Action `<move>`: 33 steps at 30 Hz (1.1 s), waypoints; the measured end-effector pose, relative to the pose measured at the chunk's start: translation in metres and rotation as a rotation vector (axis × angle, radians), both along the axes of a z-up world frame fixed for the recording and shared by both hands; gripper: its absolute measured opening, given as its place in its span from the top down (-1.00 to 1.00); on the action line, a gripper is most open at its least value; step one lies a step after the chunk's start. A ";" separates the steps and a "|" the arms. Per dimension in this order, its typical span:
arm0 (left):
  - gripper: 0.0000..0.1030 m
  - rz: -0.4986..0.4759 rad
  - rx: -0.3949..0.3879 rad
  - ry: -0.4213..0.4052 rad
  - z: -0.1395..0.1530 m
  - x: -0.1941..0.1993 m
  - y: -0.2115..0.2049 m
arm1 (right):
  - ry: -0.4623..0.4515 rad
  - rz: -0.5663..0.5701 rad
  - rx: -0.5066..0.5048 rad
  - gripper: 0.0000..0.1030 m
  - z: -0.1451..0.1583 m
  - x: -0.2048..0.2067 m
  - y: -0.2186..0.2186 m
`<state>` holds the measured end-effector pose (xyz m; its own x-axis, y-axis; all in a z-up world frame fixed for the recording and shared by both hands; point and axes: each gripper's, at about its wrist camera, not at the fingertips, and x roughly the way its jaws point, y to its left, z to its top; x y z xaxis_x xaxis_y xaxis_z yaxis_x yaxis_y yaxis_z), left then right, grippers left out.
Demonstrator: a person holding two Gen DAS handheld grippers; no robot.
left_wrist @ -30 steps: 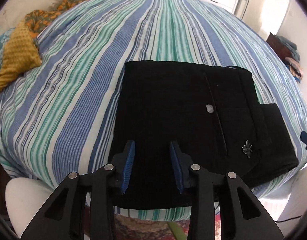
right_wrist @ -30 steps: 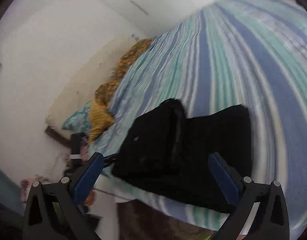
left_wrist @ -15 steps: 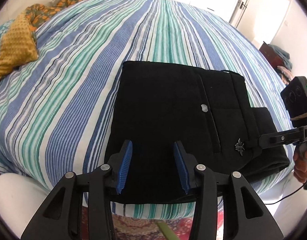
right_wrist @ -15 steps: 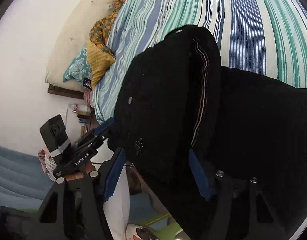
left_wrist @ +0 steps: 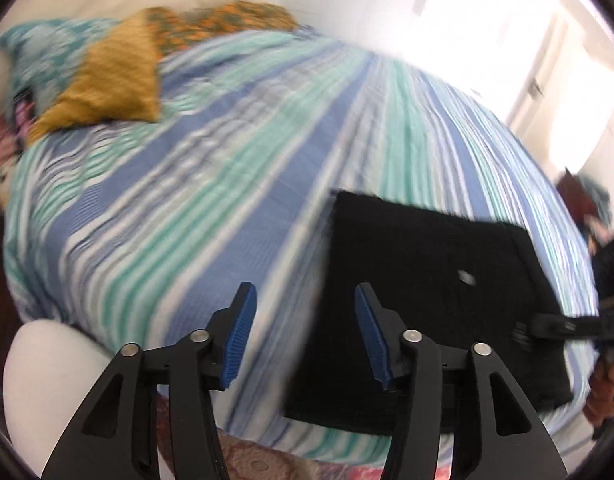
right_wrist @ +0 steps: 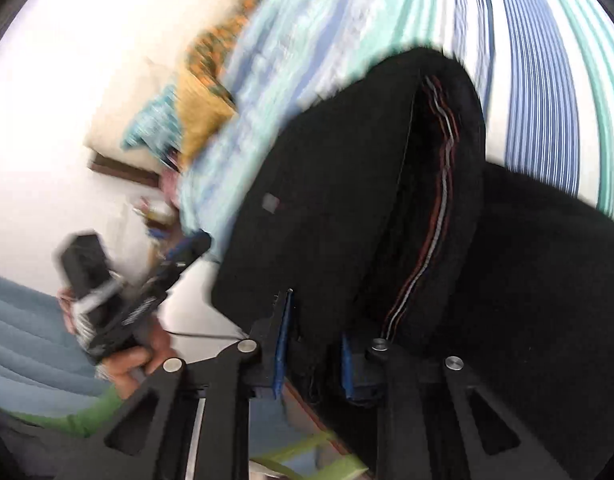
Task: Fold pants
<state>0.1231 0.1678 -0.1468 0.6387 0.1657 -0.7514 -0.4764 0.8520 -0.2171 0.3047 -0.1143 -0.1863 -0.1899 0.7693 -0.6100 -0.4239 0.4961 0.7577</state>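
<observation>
Both grippers differ: right gripper point(right_wrist: 313, 344) is closing on the black pants' point(right_wrist: 347, 208) near edge; left gripper point(left_wrist: 305, 338) is opening, empty, above the striped bed point(left_wrist: 211, 200).

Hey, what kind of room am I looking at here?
Most likely a bedroom in a home: a bed with a striped sheet, pillows piled at its head, and black pants lying folded near the bed's edge.

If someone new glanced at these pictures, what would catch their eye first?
The folded black pants on the striped bedspread near the bed's edge. The right gripper is closing on their near edge, while the left gripper opens, empty. A mustard cushion lies at the far end.
</observation>
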 end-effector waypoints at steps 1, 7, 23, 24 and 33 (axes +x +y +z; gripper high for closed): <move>-0.06 0.050 -0.019 -0.006 -0.002 -0.006 0.012 | -0.009 -0.018 0.030 0.61 0.011 0.001 -0.006; -0.06 0.153 -0.108 0.042 -0.024 -0.018 0.041 | -0.075 -0.052 0.110 0.61 0.072 0.000 -0.043; -0.07 -0.151 0.046 0.040 -0.004 0.011 -0.036 | 0.008 -0.282 0.054 0.61 0.033 -0.030 -0.177; -0.07 -0.179 0.059 0.047 -0.004 0.014 -0.043 | 0.023 -0.302 0.046 0.61 0.021 -0.032 -0.183; -0.09 -0.339 0.164 0.088 -0.001 0.021 -0.089 | -0.031 -0.328 -0.070 0.01 0.013 -0.032 -0.201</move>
